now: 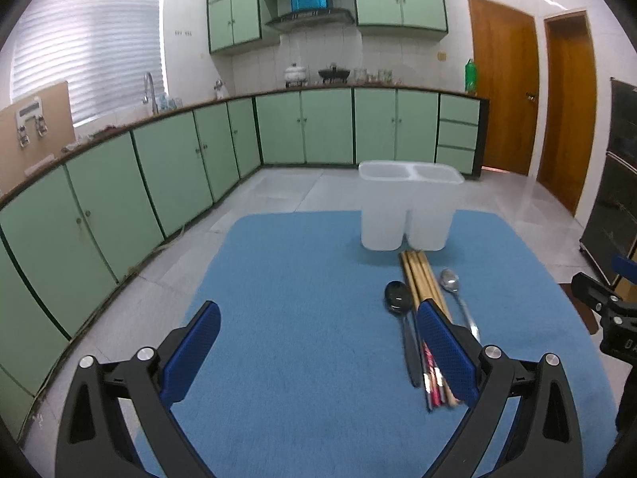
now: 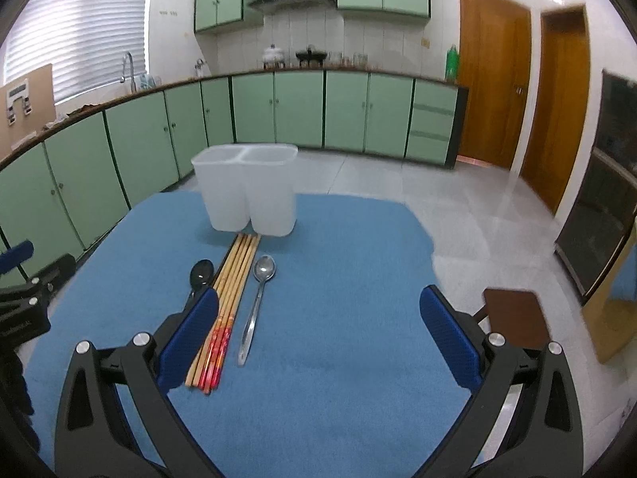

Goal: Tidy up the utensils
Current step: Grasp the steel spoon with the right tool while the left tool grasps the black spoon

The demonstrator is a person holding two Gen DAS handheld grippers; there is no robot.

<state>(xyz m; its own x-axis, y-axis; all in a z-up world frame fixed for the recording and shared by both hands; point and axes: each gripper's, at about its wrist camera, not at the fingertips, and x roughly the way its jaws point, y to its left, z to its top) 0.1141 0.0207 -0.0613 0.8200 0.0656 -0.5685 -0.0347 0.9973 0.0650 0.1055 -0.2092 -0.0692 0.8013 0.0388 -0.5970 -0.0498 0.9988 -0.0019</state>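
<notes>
1. We hold our left gripper (image 1: 318, 348) above the blue mat (image 1: 302, 318), its blue-padded fingers spread wide with nothing between them.
2. Our right gripper (image 2: 318, 336) hangs over the same mat, also spread wide and holding nothing.
3. The white two-compartment holder (image 2: 249, 195) stands upright near the far edge of the mat, and from here we cannot see into either compartment.
4. A bundle of chopsticks (image 2: 229, 298) lies flat on the mat in front of the holder, the plain wooden ends almost touching its base and the red patterned ends pointing back toward us.
5. A black spoon (image 2: 201, 273) lies just left of the chopsticks, bowl toward the holder; in the right wrist view its handle is hidden behind our right gripper's left finger.
6. A silver spoon (image 2: 256, 302) lies just right of the chopsticks, roughly parallel to them, with its bowl also toward the holder.
7. In the left wrist view our left gripper's right finger (image 1: 448, 352) covers part of the chopsticks and the silver spoon's handle; we cannot tell whether it touches them.
8. Beyond the mat we see green cabinets (image 1: 278, 131) along the walls and wooden doors (image 1: 503, 87) on the right.
</notes>
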